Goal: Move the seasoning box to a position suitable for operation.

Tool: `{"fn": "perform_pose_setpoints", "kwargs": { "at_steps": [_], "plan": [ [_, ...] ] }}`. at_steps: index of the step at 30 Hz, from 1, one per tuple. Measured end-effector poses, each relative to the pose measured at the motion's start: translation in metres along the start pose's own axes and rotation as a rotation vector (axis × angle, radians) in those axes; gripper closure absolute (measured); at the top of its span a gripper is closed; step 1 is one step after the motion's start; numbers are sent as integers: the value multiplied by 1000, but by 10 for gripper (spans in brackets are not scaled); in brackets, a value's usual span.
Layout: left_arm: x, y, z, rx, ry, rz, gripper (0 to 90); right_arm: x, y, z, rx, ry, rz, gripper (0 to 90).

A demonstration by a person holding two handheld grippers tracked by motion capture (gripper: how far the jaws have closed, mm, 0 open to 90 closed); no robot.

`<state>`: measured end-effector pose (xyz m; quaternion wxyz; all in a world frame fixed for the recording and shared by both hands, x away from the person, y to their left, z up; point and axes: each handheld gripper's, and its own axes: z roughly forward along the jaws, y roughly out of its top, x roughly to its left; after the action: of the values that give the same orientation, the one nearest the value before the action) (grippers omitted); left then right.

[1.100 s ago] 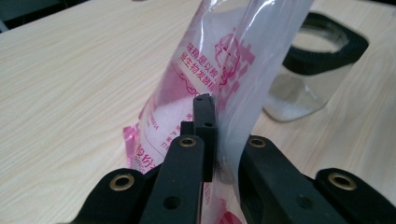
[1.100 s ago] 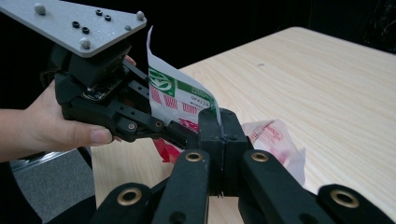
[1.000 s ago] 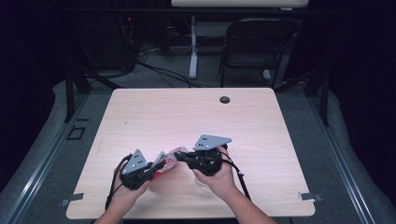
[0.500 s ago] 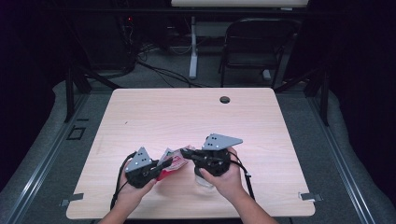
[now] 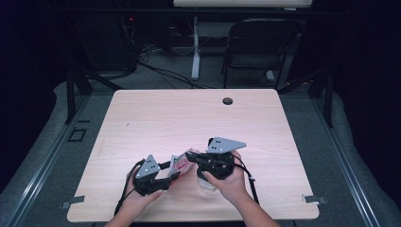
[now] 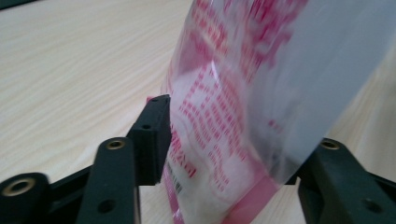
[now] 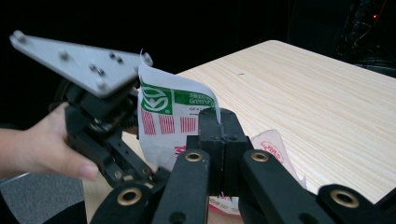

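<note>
We see a pale wooden counter (image 5: 156,118) in a dark room, with a black chair (image 5: 257,45) beyond it. At the near edge, our left hand-held gripper (image 5: 174,172) has just been opening; its jaws now stand apart around the pink-printed plastic packet (image 5: 182,163), one pad just beside the film. To its right, our right hand-held gripper (image 5: 191,155) is clenched on the packet's upper edge, holding it above the counter.

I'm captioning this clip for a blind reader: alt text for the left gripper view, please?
A pink-and-white printed plastic bag stands between the left gripper and its open black jaws, one pad beside its side, over a light wooden table.
</note>
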<state>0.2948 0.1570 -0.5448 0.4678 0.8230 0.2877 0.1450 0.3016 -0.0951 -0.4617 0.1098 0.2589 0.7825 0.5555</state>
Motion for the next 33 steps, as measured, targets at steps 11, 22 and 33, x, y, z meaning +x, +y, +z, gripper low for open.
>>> {"fn": "perform_pose_setpoints", "kwargs": {
  "at_steps": [11, 22, 33],
  "plan": [
    [0, -15, 21, 57, 9, -42, 406, -2, 0, -1, -13, 7, 18, 900],
    [6, -22, 32, 81, -33, -116, 395, -2, 1, -1, -31, 25, 26, 900],
    [7, -24, 40, 116, -28, -111, 396, 0, -2, -3, -43, 36, 17, 900]
  ]
}}
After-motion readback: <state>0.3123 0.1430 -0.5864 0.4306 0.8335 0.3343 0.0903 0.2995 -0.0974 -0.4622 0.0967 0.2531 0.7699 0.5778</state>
